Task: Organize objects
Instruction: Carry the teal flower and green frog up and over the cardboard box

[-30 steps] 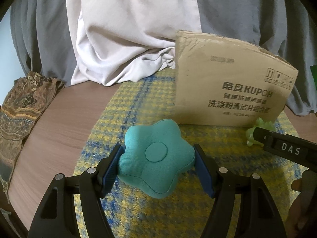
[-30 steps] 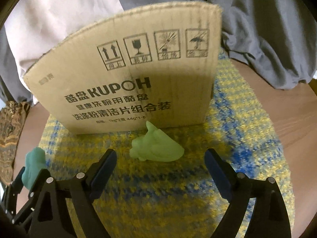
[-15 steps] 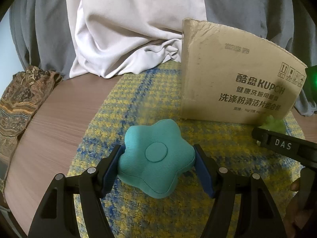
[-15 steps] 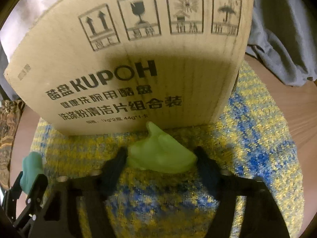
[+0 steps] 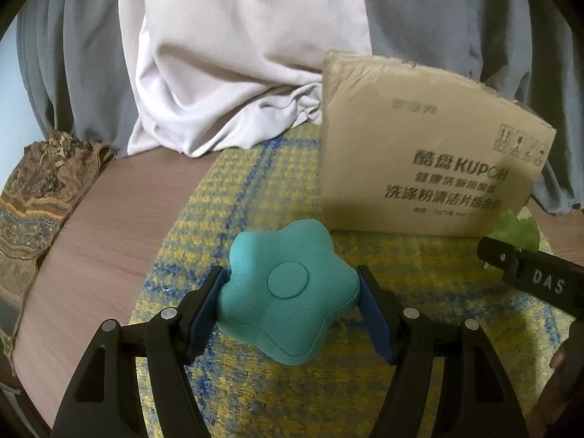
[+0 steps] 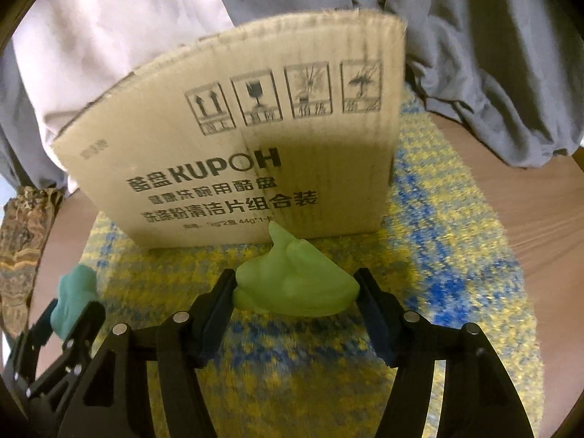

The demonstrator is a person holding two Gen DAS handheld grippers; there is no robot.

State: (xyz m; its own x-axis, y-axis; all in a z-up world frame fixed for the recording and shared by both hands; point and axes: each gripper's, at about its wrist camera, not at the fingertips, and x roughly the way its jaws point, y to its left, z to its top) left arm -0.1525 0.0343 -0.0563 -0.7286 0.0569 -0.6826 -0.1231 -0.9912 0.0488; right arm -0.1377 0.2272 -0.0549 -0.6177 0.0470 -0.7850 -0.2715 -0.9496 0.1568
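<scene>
Two handheld grippers work side by side over a yellow-and-blue mat [image 5: 233, 189] on a wooden table [image 5: 109, 226]. The left gripper [image 5: 288, 306] pinches a teal star cushion [image 5: 288, 292], its blue pads pressed into the cushion's two sides. The right gripper [image 6: 295, 299] has its pads against both flanks of a pale green toy [image 6: 292, 281], shaped something like a dolphin, its tail pointing up toward the box; whether the toy is clear of the mat cannot be told. Just behind both toys a cardboard box [image 6: 233, 146] marked KUPOH stands upright on the mat, the green toy close to its lower edge. Grey and white fabric [image 5: 233, 65] is heaped behind the box. A patterned brown cloth [image 5: 40, 197] lies at the table's left edge.
</scene>
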